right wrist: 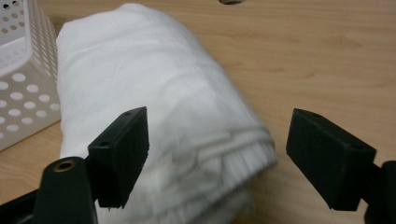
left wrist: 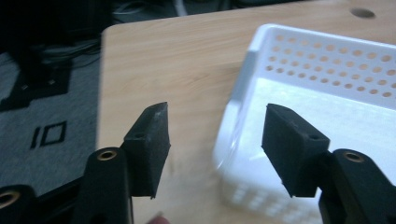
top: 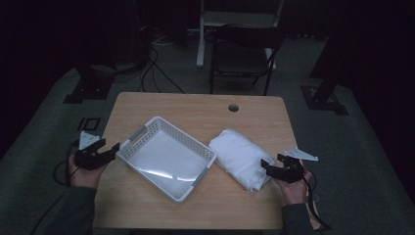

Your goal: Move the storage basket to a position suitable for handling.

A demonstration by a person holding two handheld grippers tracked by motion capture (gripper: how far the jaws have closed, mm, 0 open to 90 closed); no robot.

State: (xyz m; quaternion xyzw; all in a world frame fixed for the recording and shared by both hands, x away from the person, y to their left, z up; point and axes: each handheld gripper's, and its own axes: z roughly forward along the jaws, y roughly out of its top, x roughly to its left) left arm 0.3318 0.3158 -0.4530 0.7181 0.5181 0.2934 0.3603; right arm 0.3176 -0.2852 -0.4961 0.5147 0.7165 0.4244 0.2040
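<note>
Two grippers' jaws apart, wooden table, white basket, dim carpeted room

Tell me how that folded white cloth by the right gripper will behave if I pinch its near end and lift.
The folded white cloth looks soft, so it will probably sag and partly unfold. Its near end shows stacked layers; the right gripper may catch only some. It likely won't roll or slide far.
</note>
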